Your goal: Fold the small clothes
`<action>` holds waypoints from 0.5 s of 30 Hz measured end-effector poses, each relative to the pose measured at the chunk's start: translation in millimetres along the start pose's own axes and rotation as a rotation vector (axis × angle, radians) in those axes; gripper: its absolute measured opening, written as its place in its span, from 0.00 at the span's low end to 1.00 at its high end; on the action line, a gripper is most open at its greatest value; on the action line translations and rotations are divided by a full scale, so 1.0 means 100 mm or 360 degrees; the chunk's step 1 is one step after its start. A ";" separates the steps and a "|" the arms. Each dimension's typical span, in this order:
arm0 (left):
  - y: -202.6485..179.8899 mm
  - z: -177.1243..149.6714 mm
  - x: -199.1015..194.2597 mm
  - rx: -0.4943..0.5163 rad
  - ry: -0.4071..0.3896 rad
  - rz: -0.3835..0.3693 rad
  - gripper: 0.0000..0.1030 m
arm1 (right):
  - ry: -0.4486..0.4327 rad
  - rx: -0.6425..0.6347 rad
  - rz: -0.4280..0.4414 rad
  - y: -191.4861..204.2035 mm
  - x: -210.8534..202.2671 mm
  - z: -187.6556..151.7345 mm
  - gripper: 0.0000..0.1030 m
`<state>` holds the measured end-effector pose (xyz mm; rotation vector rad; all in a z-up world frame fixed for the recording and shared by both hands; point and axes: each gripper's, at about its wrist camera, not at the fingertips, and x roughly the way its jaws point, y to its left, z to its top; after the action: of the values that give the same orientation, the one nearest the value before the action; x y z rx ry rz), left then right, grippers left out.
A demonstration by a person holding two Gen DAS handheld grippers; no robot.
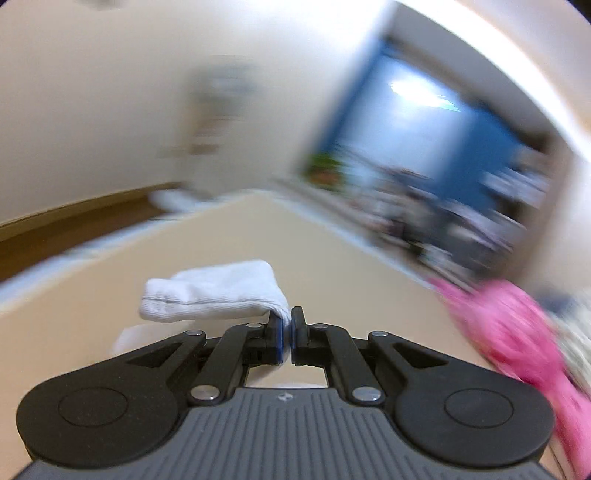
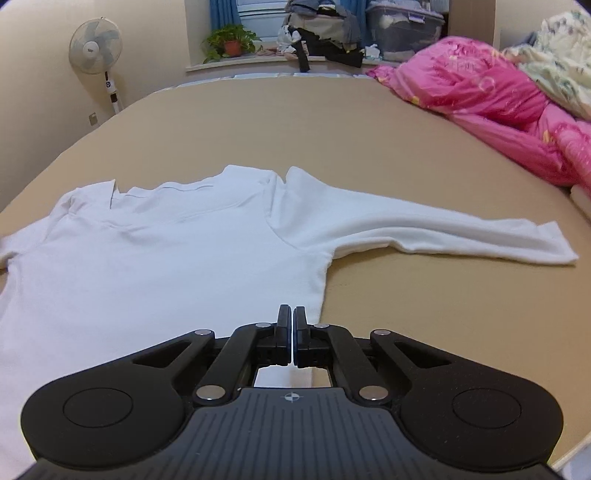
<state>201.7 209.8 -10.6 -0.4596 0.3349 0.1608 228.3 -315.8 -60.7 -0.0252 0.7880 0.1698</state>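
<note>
A white long-sleeved shirt [image 2: 166, 251] lies flat on the tan bed sheet [image 2: 332, 122], collar toward the far side. One sleeve [image 2: 443, 232] stretches out to the right. My right gripper [image 2: 291, 314] is shut, its tips low over the shirt's lower right side edge; whether cloth is pinched between them cannot be told. In the blurred left wrist view, my left gripper [image 1: 291, 317] is shut on the end of the other white sleeve [image 1: 214, 295], which hangs lifted above the sheet to the left of the fingers.
A pink quilt [image 2: 480, 99] and a pale floral blanket [image 2: 561, 62] are heaped along the bed's right side. A standing fan [image 2: 96, 46] is at the far left. A potted plant [image 2: 231, 40], piled clothes [image 2: 325, 33] and a storage box [image 2: 402, 33] line the windowsill.
</note>
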 end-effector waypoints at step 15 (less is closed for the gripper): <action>-0.42 -1.05 -0.51 0.0843 0.0576 -0.0272 0.38 | 0.0046 0.0062 0.0150 0.08 0.11 0.08 0.06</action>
<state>134.2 120.3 -64.5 0.0138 0.6682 -0.1803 240.4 -306.2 -62.3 0.0467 0.8218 0.2438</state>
